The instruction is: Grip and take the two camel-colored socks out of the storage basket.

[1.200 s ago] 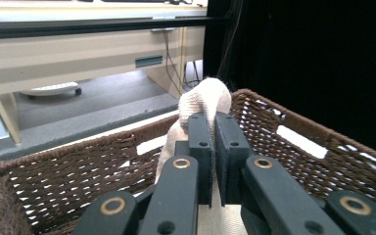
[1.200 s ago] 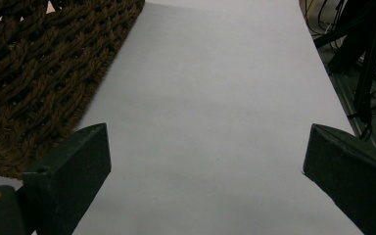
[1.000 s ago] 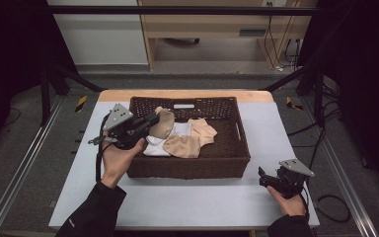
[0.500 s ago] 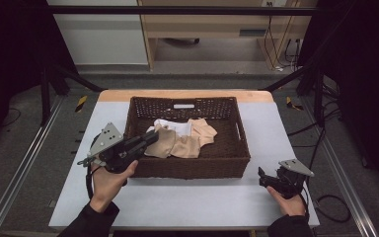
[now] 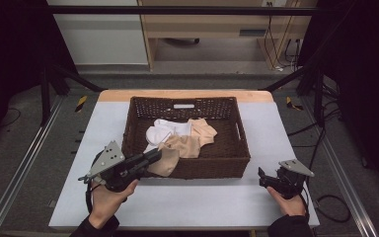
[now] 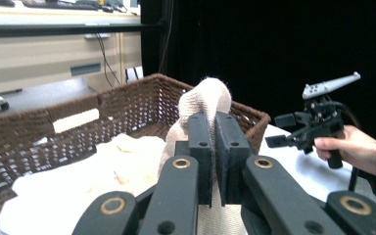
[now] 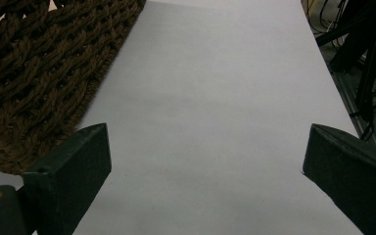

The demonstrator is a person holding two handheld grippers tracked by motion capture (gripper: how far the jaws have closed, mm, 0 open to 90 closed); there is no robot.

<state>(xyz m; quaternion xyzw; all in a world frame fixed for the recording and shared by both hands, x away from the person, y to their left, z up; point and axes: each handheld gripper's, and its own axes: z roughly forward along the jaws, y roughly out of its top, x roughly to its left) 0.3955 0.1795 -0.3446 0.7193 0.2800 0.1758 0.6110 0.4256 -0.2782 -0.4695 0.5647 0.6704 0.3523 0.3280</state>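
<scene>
My left gripper [image 5: 154,156] is shut on a beige sock [image 5: 165,164] at the front left corner of the brown wicker basket [image 5: 212,168]. The sock drapes over the basket's front rim. In the left gripper view the jaws stand close together with the sock [image 6: 206,97] bunched above and between them [image 6: 214,125]. A white sock [image 5: 160,132] and more beige socks [image 5: 201,131] lie inside the basket. My right gripper [image 5: 263,177] rests low by the basket's front right corner, open, with only white tabletop between its jaws [image 7: 205,161].
The basket stands mid-table on a white surface [image 5: 286,128], its woven wall [image 7: 39,63] just left of my right gripper. Metal rails [image 5: 24,163] run along both table sides. A wooden bench [image 5: 212,24] and cables [image 5: 276,49] sit beyond the far edge.
My left gripper has drawn back toward the person and downward, from over the basket's left side to its front left corner, pulling the beige sock over the rim. The right gripper has stayed put.
</scene>
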